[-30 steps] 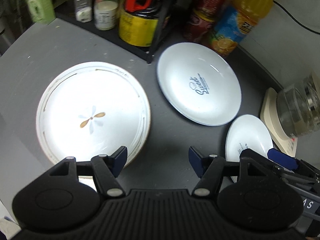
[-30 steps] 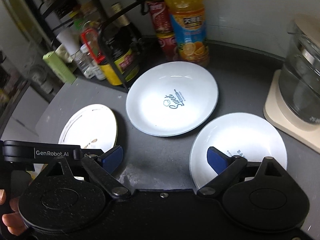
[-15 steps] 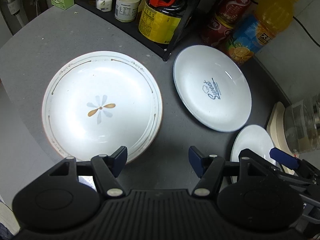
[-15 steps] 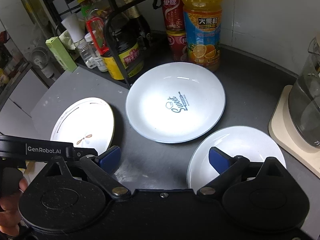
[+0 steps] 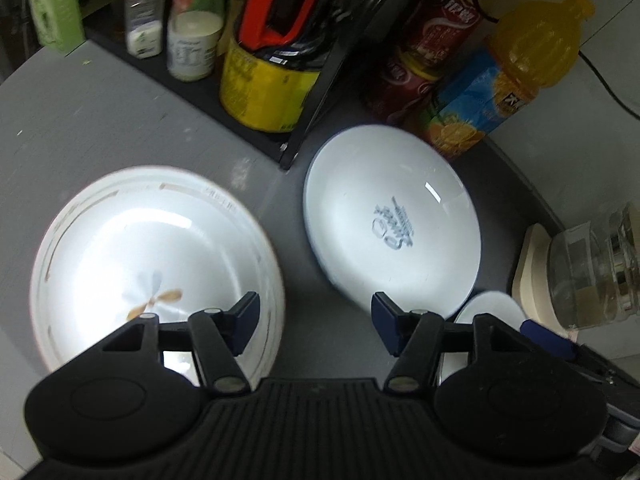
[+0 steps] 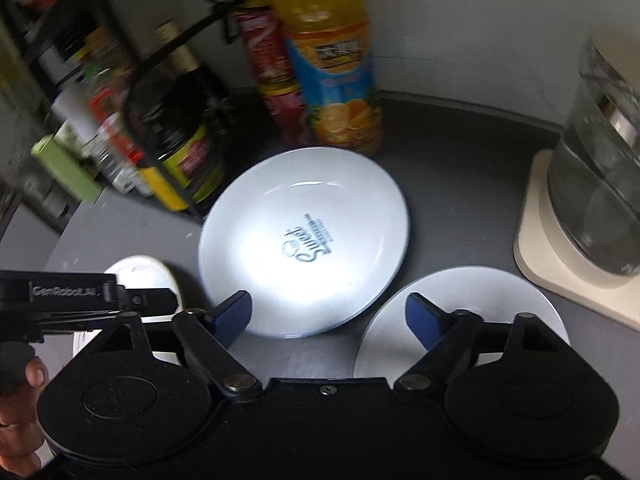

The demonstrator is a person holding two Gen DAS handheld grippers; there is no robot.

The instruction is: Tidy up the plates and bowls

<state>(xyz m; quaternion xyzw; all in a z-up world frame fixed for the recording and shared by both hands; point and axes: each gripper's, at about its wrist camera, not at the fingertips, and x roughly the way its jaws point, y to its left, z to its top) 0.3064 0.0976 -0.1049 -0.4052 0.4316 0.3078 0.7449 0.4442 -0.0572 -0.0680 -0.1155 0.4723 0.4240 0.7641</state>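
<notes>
Three white dishes lie on the grey counter. A large plate with a flower motif (image 5: pixel 132 256) is at the left; it also shows in the right wrist view (image 6: pixel 140 276). A shallow bowl with blue "Sweet" lettering (image 5: pixel 392 220) sits in the middle (image 6: pixel 304 244). A small plain plate (image 6: pixel 460 304) lies at the right (image 5: pixel 492 308). My left gripper (image 5: pixel 314 316) is open and empty, its left finger over the flower plate's near right edge. My right gripper (image 6: pixel 328 316) is open and empty, its right finger over the small plate.
A black rack (image 5: pixel 316 80) with jars and bottles stands at the back left. Red cans (image 6: pixel 276 80) and an orange juice bottle (image 6: pixel 332 68) stand behind the bowl. A glass kettle (image 6: pixel 600 184) on a cream base is at the right.
Both grippers have moved forward and lower toward the dishes, which now look larger. Both stay open. No dish has moved.
</notes>
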